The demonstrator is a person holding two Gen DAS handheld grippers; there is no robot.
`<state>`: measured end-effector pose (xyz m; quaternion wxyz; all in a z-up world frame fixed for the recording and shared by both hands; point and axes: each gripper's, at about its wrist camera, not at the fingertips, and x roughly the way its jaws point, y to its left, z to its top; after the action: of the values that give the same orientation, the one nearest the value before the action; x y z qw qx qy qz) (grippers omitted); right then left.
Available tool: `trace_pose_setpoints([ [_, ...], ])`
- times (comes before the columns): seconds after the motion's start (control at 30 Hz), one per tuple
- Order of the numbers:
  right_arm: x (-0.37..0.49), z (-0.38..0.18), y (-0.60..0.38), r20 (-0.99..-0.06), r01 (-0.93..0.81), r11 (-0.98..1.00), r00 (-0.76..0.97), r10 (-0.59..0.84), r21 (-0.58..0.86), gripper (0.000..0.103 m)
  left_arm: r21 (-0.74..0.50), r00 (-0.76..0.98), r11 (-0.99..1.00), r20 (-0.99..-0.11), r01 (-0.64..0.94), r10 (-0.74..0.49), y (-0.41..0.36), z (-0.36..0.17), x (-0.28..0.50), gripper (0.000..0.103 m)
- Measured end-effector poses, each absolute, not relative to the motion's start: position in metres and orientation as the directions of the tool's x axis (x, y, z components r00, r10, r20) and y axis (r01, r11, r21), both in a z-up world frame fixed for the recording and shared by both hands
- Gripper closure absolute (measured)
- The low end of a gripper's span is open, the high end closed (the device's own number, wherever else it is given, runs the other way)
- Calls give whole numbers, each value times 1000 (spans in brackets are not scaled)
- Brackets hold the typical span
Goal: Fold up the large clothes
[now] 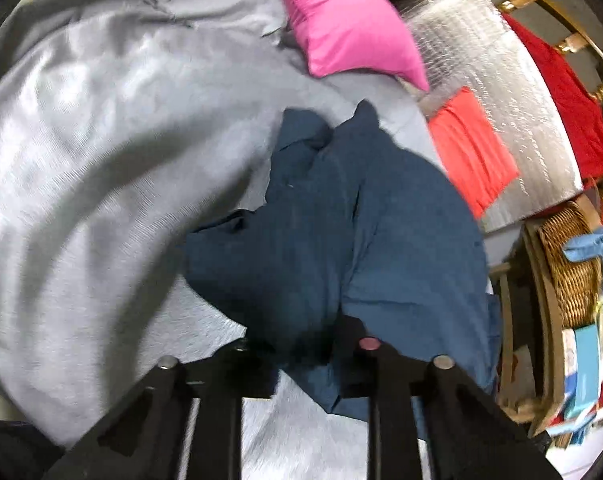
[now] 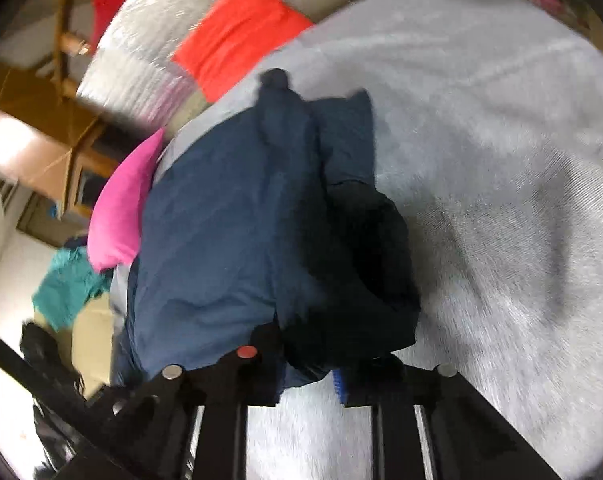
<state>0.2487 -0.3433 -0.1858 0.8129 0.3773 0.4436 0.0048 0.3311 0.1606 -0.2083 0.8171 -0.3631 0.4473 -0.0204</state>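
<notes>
A dark blue garment point(image 1: 381, 220) lies bunched on a grey bed sheet point(image 1: 81, 140). In the left wrist view its near edge is drawn up between the black fingers of my left gripper point(image 1: 301, 344), which is shut on the cloth. The right wrist view shows the same blue garment point(image 2: 221, 220) hanging in a thick fold, a darker part to its right. My right gripper point(image 2: 313, 356) is shut on its lower edge. Cloth hides both sets of fingertips. The grey sheet point(image 2: 481, 120) spreads out behind.
A pink pillow point(image 1: 341, 20) and a folded orange-red cloth point(image 1: 473, 148) lie beyond the garment, beside a silver foil mat point(image 1: 481, 40). A red garment point(image 1: 561, 92) hangs on a wooden rail. A wicker basket point(image 1: 569, 264) stands off the bed's right side. A teal cloth point(image 2: 69, 284) lies on the floor.
</notes>
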Motion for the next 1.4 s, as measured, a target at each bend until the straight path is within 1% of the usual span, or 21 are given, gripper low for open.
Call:
trace_pose_setpoints([
  [0.1, 218, -172, -339, -699, 285, 720, 610, 373, 633, 87, -617, 582, 737, -717, -275, -384, 169, -198, 322, 86],
  [0.17, 197, -173, -336, -715, 279, 740, 595, 367, 612, 87, -618, 536, 729, -738, -294, -409, 174, -209, 313, 85],
  [0.23, 198, -191, -334, -761, 325, 740, 531, 373, 589, 86, -582, 469, 735, -787, -348, -401, 174, -233, 314, 78],
  [0.27, 203, -200, -338, -777, 361, 724, 500, 383, 589, 82, -570, 460, 735, -798, -367, -389, 174, -238, 313, 66],
  [0.3, 207, -206, -340, -781, 380, 711, 490, 388, 592, 78, -556, 462, 736, -807, -386, -368, 174, -241, 314, 60],
  [0.33, 209, -208, -340, -778, 391, 698, 488, 396, 600, 76, -547, 471, 743, -809, -385, -351, 173, -239, 314, 59],
  [0.37, 210, -205, -339, -783, 386, 709, 491, 383, 590, 76, -526, 472, 758, -818, -385, -328, 172, -234, 313, 53],
  [0.4, 210, -201, -336, -788, 377, 727, 495, 366, 574, 75, -498, 477, 778, -828, -383, -295, 171, -228, 312, 51],
  [0.43, 207, -195, -334, -799, 372, 748, 498, 338, 549, 71, -469, 487, 798, -834, -378, -260, 171, -221, 307, 50],
  [0.5, 206, -188, -332, -818, 381, 773, 495, 293, 507, 53, -415, 508, 824, -841, -385, -186, 176, -211, 300, 42],
  [0.6, 186, -175, -336, -823, 422, 777, 529, 208, 468, 42, -358, 550, 830, -832, -427, -76, 186, -197, 291, 41],
  [0.67, 177, -161, -343, -811, 435, 781, 566, 148, 447, 40, -308, 588, 856, -809, -416, -6, 183, -181, 291, 41],
  [0.77, 178, -129, -335, -794, 408, 845, 607, 32, 346, 37, -243, 627, 895, -777, -373, 50, 168, -163, 286, 41],
  [0.83, 187, -110, -323, -769, 359, 884, 639, 0, 298, 32, -217, 642, 921, -765, -325, 46, 152, -153, 295, 40],
  [0.93, 215, -92, -309, -763, 271, 928, 646, 21, 254, 32, -182, 662, 958, -750, -222, 11, 132, -138, 314, 40],
  [1.03, 265, -79, -311, -766, 206, 937, 637, 92, 284, 32, -164, 669, 978, -742, -132, -34, 111, -125, 342, 40],
  [1.13, 316, -73, -311, -771, 169, 929, 616, 162, 330, 32, -165, 648, 984, -758, -73, -79, 93, -118, 382, 40],
  [1.2, 346, -70, -307, -779, 154, 940, 608, 153, 305, 32, -147, 623, 989, -776, -26, -99, 82, -115, 410, 40],
  [1.27, 367, -78, -307, -793, 132, 954, 593, 140, 268, 32, -170, 598, 985, -789, 10, -142, 82, -120, 436, 40],
  [1.33, 384, -93, -305, -790, 127, 958, 598, 134, 259, 32, -163, 607, 987, -783, 10, -136, 90, -132, 451, 40],
  [1.4, 382, -114, -313, -798, 142, 961, 593, 108, 236, 32, -88, 598, 995, -800, -40, -46, 103, -156, 459, 40],
])
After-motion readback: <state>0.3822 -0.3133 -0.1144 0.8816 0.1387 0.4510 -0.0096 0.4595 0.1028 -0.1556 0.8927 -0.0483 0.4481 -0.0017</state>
